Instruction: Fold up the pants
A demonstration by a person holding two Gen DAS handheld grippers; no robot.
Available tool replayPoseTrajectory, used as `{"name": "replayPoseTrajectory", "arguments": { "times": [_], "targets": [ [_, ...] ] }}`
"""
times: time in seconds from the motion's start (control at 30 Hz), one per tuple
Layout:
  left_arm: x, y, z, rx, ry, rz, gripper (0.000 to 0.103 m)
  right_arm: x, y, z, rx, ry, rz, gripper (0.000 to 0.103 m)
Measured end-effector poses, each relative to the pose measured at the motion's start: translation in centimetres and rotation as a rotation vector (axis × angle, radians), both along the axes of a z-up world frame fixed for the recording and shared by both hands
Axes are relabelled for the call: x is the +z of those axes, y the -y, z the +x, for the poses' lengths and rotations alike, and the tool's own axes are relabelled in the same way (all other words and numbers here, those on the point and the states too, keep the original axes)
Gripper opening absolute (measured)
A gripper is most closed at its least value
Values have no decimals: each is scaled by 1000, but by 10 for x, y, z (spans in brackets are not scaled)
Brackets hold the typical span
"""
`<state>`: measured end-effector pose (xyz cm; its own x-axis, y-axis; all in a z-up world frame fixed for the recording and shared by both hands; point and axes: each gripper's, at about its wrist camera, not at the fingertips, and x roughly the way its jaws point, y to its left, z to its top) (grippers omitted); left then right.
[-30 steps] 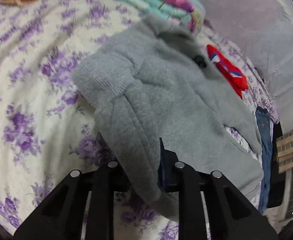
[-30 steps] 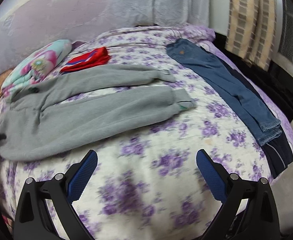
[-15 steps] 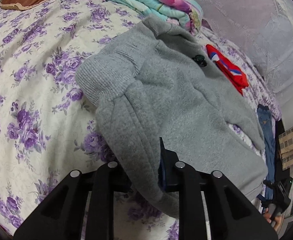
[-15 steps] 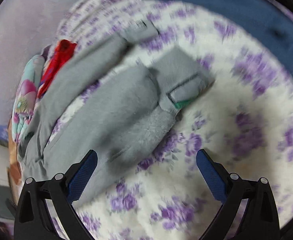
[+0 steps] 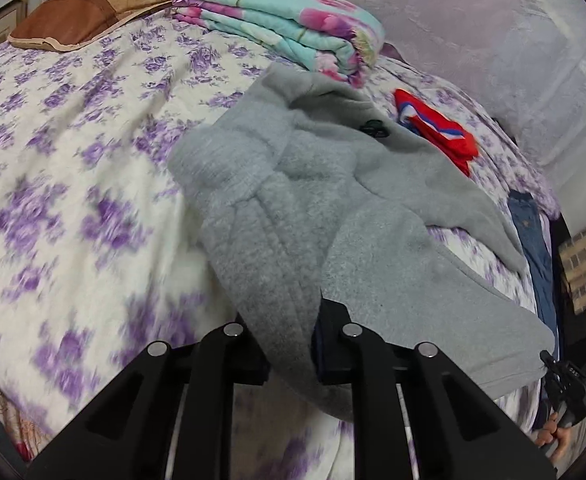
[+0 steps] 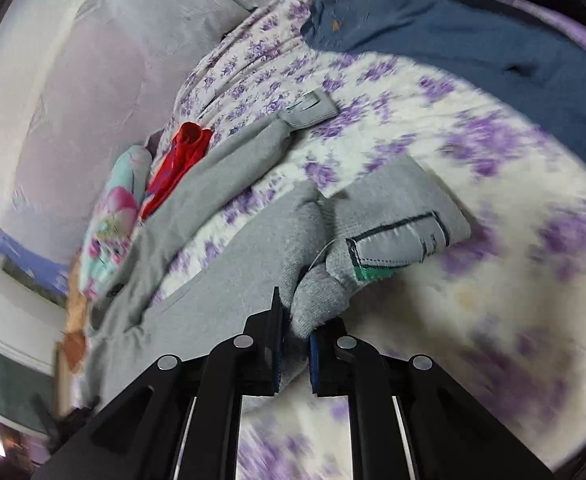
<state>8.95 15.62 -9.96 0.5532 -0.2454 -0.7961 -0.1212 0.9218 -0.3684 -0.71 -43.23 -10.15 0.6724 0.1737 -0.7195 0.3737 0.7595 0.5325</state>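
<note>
The soft grey fleece pants (image 5: 333, 216) lie spread on the bed with the white and purple flower cover (image 5: 73, 184). The left tongs (image 5: 291, 344) pinch the thick waist end, and the cloth bunches up and hangs over them. The right tongs (image 6: 295, 354) have just snapped closed on the ribbed cuff of the near leg (image 6: 321, 300), and it folds up between the pads.

Ahead of the right tongs the other grey leg (image 6: 233, 152) runs off flat, with bare bed between the two legs. To their right the cover is open as far as the blue jeans (image 6: 473, 48) at the bed's edge.

Past the left tongs lies a folded flowery blanket (image 5: 285, 28) touching the waist, and a red cloth (image 5: 441, 132) just beside the pants. Left of those tongs the bed is open.
</note>
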Motion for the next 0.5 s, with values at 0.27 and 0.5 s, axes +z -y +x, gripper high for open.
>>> {"name": "replayPoseTrajectory", "arguments": {
  "times": [0.27, 0.5],
  "targets": [
    [-23, -11, -1, -14, -76, 31, 44, -36, 5, -8, 30, -147, -24, 56],
    [61, -37, -17, 7, 90, 190, 57, 43, 19, -18, -126, -78, -336, 86]
  ]
}}
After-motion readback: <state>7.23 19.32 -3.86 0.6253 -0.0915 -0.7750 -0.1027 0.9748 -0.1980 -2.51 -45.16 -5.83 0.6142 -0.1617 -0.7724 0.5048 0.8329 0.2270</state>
